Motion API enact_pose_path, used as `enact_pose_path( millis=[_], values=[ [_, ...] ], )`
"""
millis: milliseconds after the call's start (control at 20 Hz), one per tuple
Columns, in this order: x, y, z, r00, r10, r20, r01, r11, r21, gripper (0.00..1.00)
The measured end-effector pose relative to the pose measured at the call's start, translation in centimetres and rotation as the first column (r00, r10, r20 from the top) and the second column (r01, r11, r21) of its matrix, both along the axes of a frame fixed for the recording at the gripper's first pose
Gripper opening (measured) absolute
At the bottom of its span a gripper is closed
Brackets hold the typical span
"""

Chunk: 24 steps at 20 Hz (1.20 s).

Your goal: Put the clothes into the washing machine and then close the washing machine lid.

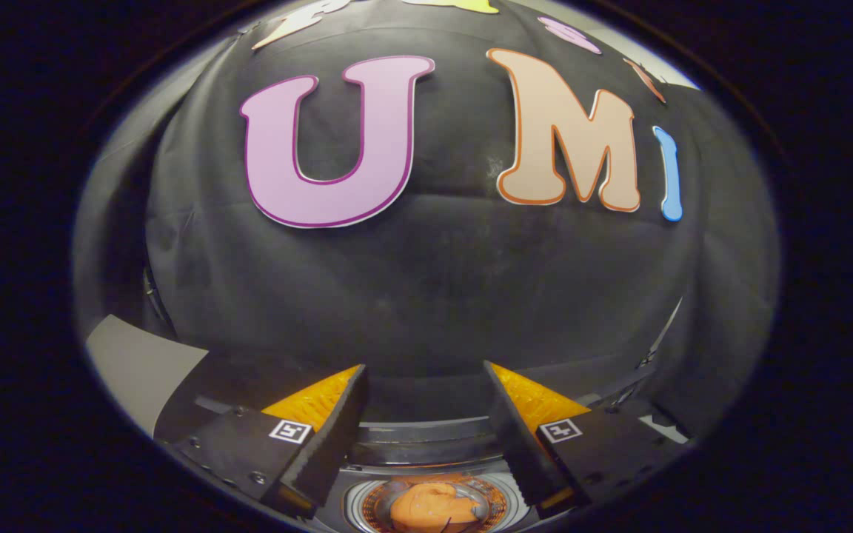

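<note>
Orange clothes (426, 507) already lie in the washer (426, 437) drum below and between my fingers, so with my gripper (424, 385) wide open and holding nothing, I judge only closing the lid remains.

So the washing machine (426, 437) sits low down, below the 2 fingers of the hand-held gripper (425, 374), with just its top showing: a dark curved rim, then a silvery ring around a round drum opening. The top's open, so you look straight down into the drum. The clothes (430, 507) are in there, a bunched-up orange lump lying in the middle of the drum, with a patterned orange ring around it. Can't tell where the lid is. Gripper fingers are spread apart and holding nothing, well above it.
</note>
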<state>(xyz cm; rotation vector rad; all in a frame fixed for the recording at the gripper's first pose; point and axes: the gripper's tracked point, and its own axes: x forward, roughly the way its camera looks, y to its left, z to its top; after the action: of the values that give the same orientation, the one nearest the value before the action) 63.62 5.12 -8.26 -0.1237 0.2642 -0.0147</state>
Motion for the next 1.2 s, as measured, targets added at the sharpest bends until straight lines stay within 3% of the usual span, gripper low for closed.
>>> enact_pose_path(
  millis=[1200],
  values=[
    [-0.12,-0.07,0.46,1.000,0.001,0.028,-0.001,1.000,0.012,0.96]
  ],
)
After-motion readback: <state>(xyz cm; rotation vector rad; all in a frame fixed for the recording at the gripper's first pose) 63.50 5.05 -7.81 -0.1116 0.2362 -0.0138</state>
